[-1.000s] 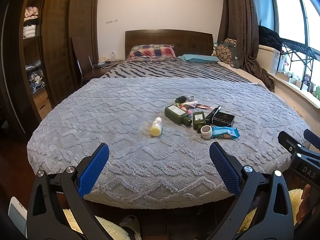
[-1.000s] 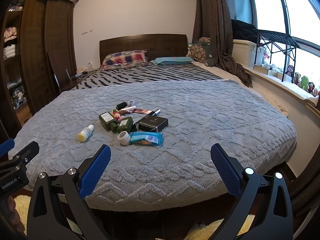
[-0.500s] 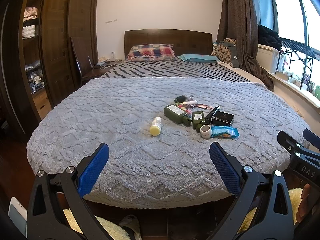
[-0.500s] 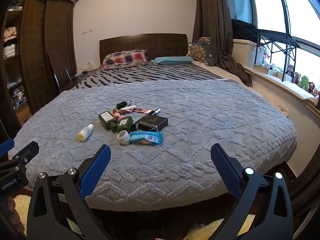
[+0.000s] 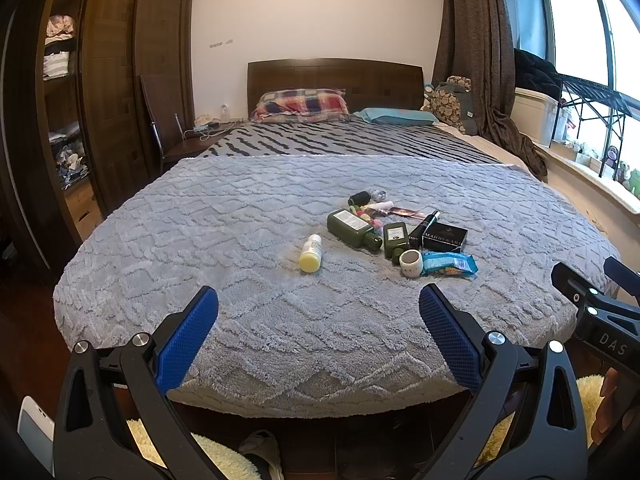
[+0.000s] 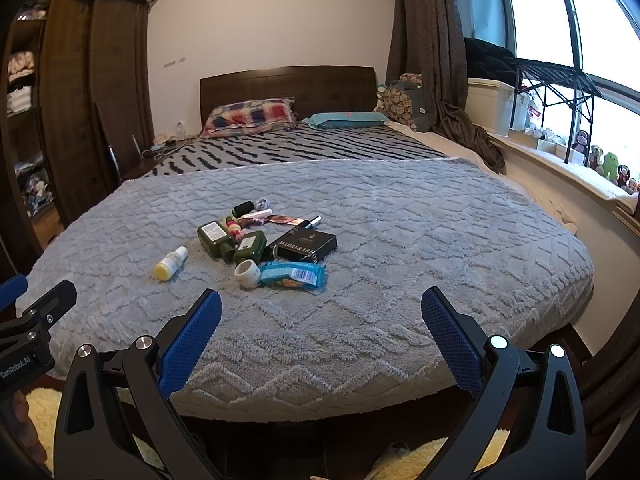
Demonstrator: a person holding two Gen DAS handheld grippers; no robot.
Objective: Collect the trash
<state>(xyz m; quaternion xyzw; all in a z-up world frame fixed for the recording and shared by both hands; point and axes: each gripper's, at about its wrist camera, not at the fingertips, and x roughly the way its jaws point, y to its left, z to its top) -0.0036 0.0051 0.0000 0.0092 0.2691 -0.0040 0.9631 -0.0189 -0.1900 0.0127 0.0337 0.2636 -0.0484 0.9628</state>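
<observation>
both the left gripper [image 5: 319, 304] and the right gripper [image 6: 321, 306] are hanging spread wide and empty before the bed [image 5: 280, 340]. a black box [image 6: 307, 245] reading "marry&ard" is lying among the green bottles [image 6: 215, 238]; their labels are too small to read.

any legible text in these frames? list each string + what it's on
"MARRY&ART": black box on the bed, partly cut off by the tube beside it.
"DAS": right hand-held gripper body, seen from the left wrist.
"GenRobot.AI": left hand-held gripper body, seen from the right wrist.
Green bottles' labels and blue snack packet: too small to read.
</observation>
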